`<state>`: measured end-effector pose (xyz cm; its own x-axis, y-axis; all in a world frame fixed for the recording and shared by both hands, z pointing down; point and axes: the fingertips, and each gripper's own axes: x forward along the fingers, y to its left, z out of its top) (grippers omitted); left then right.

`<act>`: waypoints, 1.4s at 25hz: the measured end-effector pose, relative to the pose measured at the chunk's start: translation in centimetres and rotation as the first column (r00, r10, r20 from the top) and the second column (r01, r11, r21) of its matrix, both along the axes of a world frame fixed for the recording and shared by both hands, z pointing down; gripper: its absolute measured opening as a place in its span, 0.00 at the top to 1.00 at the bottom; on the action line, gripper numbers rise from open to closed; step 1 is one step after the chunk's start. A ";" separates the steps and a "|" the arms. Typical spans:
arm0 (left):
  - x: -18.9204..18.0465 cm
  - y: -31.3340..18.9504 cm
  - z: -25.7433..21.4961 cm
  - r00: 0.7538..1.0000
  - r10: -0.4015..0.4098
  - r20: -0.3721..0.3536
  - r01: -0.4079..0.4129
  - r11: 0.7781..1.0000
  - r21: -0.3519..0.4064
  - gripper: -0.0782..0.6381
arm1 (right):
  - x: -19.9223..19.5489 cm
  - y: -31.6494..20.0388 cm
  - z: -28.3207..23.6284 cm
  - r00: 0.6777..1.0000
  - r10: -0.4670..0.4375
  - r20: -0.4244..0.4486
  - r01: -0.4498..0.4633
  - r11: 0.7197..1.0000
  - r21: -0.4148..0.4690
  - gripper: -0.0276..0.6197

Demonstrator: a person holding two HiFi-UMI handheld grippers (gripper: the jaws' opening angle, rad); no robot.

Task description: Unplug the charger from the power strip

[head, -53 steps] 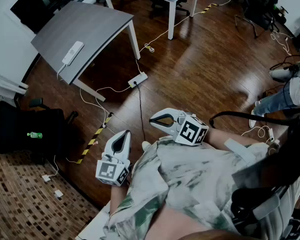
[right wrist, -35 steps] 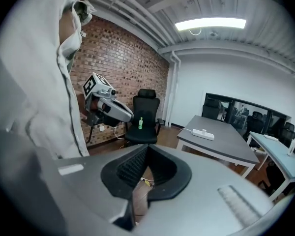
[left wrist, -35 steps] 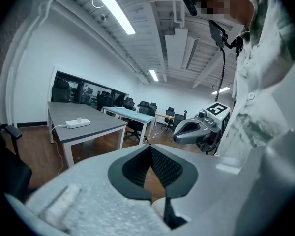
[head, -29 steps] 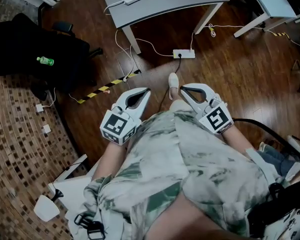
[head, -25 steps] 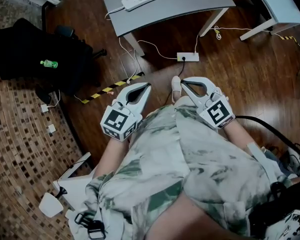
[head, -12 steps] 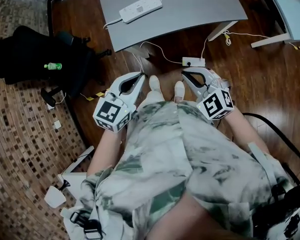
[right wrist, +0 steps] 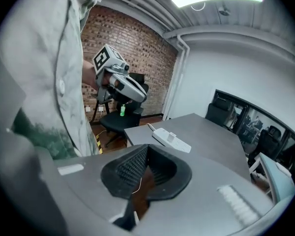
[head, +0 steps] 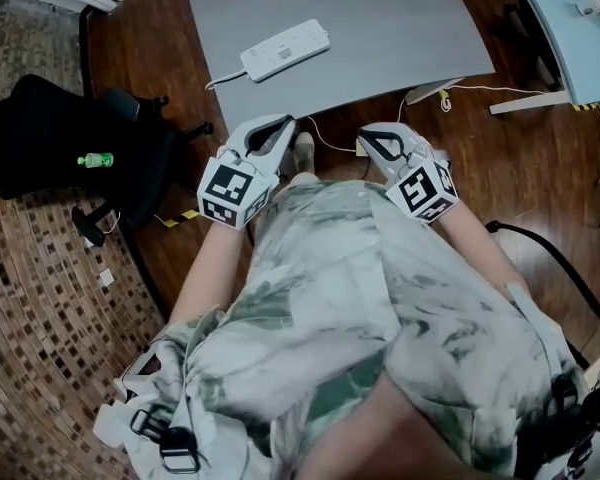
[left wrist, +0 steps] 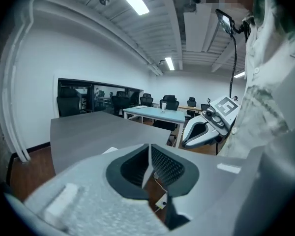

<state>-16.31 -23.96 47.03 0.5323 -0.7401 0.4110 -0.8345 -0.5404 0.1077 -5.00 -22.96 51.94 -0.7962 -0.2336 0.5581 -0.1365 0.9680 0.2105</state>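
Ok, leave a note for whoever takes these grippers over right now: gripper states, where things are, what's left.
Left gripper: shut, empty, by the gray table's near edge.
Right gripper: shut, empty, alongside it.
White power strip lies on the table ahead of both; the small white charger looks plugged into it.
Done: nothing yet.
Left: reach in, grip the charger, pull it out.

A grey table (head: 400, 18) stands on dark wood floor (head: 540, 168), a black office chair (head: 70, 158) near patterned carpet (head: 30, 308).

The table (head: 380, 28) has a matt grey top. The wooden floor (head: 540, 168) is dark and glossy. The power strip (head: 285, 50) looks like smooth white plastic.
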 end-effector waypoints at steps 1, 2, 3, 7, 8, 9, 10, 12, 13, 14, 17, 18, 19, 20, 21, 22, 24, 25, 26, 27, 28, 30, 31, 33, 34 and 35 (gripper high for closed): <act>-0.6 -1.3 0.6 1.000 0.008 0.008 -0.008 1.000 -0.004 0.83 | -0.4 -1.0 0.4 1.000 0.019 -0.004 -0.019 1.000 -0.025 0.95; -1.3 -2.8 1.1 1.000 0.012 0.013 -0.012 1.000 -0.006 0.80 | -0.7 -2.3 0.9 0.999 0.041 -0.012 -0.041 0.998 -0.045 0.95; -2.1 -4.3 1.4 1.000 0.013 0.016 -0.013 1.000 -0.006 0.79 | -1.3 -3.6 1.3 0.998 0.053 -0.024 -0.054 0.997 -0.054 0.95; -5.0 -8.5 3.7 0.998 0.037 0.043 -0.035 0.999 -0.033 0.77 | -4.5 -7.7 3.0 0.997 0.044 -0.068 -0.047 0.997 -0.057 0.95; -5.4 -9.3 4.4 0.997 0.048 0.055 -0.046 0.998 -0.044 0.76 | -5.3 -8.6 3.5 0.996 0.042 -0.075 -0.047 0.997 -0.063 0.95; -5.8 -10.2 5.2 0.996 0.060 0.069 -0.056 0.997 -0.052 0.75 | -6.2 -9.5 3.9 0.996 0.038 -0.079 -0.044 0.997 -0.067 0.95; -6.2 -11.0 5.9 0.994 0.070 0.083 -0.065 0.996 -0.058 0.74 | -7.1 -10.3 4.4 0.996 0.034 -0.086 -0.040 0.997 -0.072 0.95; -6.7 -12.4 7.5 0.991 0.090 0.100 -0.082 0.994 -0.078 0.73 | -8.4 -11.6 5.8 0.993 0.034 -0.113 -0.044 0.995 -0.091 0.95; -6.8 -13.0 8.4 0.989 0.102 0.103 -0.092 0.991 -0.094 0.72 | -8.9 -12.2 6.6 0.990 0.039 -0.132 -0.053 0.993 -0.104 0.95; -6.8 -13.5 9.3 0.987 0.117 0.107 -0.105 0.988 -0.111 0.71 | -9.4 -12.8 7.3 0.988 0.044 -0.151 -0.061 0.991 -0.116 0.95; -6.2 -14.5 12.2 0.977 0.180 0.116 -0.160 0.973 -0.165 0.71 | -10.8 -14.3 9.5 0.978 0.051 -0.200 -0.081 0.986 -0.145 0.95; -5.9 -14.7 13.2 0.971 0.202 0.124 -0.178 0.967 -0.181 0.71 | -11.1 -14.7 10.3 0.975 0.050 -0.217 -0.085 0.984 -0.155 0.95; -5.6 -15.1 14.1 0.966 0.221 0.137 -0.193 0.962 -0.191 0.70 | -11.4 -15.3 11.0 0.971 0.049 -0.235 -0.089 0.983 -0.159 0.95; -5.4 -15.7 14.9 0.959 0.237 0.155 -0.205 0.959 -0.196 0.70 | -11.6 -16.1 11.7 0.966 0.050 -0.255 -0.092 0.983 -0.156 0.95; -5.3 -16.4 15.5 0.952 0.253 0.174 -0.218 0.956 -0.198 0.70 | -11.9 -17.0 12.4 0.960 0.050 -0.275 -0.094 0.984 -0.151 0.95; -5.1 -16.9 16.0 0.943 0.271 0.191 -0.232 0.952 -0.202 0.70 | -12.2 -17.6 12.9 0.955 0.049 -0.292 -0.095 0.985 -0.146 0.95; -4.5 -17.2 16.8 0.926 0.312 0.214 -0.267 0.940 -0.214 0.70 | -12.8 -18.2 13.7 0.946 0.042 -0.320 -0.094 0.984 -0.150 0.95; -4.1 -17.2 17.2 0.918 0.331 0.219 -0.284 0.933 -0.219 0.70 | -13.1 -18.2 14.0 0.943 0.038 -0.332 -0.094 0.983 -0.155 0.95; -3.8 -17.2 17.4 0.911 0.347 0.224 -0.298 0.928 -0.224 0.70 | -13.3 -18.2 14.3 0.939 0.034 -0.342 -0.094 0.983 -0.159 0.95; -3.6 -17.1 17.7 0.905 0.359 0.228 -0.308 0.923 -0.230 0.70 | -13.5 -18.2 14.6 0.936 0.031 -0.352 -0.094 0.982 -0.163 0.95; -3.5 -17.1 18.1 0.900 0.368 0.233 -0.314 0.919 -0.239 0.70 | -13.6 -18.2 15.1 0.932 0.027 -0.361 -0.093 0.982 -0.167 0.95; -3.3 -16.9 19.0 0.897 0.377 0.230 -0.315 0.912 -0.263 0.70 | -13.7 -18.1 15.8 0.927 0.015 -0.375 -0.088 0.980 -0.176 0.95; -3.1 -16.8 19.3 0.898 0.379 0.224 -0.317 0.909 -0.270 0.71 | -13.6 -18.0 16.1 0.926 0.011 -0.378 -0.084 0.980 -0.179 0.95; -2.8 -16.9 19.5 0.895 0.387 0.220 -0.326 0.906 -0.268 0.74 | -13.5 -18.1 16.2 0.925 0.010 -0.380 -0.085 0.980 -0.182 0.95; -2.7 -17.0 19.5 0.893 0.391 0.223 -0.332 0.906 -0.262 0.74 | -13.6 -18.2 16.2 0.924 0.011 -0.382 -0.088 0.978 -0.187 0.96; -2.8 -17.0 19.4 0.892 0.393 0.224 -0.336 0.907 -0.256 0.74 | -13.7 -18.2 16.2 0.923 0.011 -0.385 -0.092 0.977 -0.194 0.96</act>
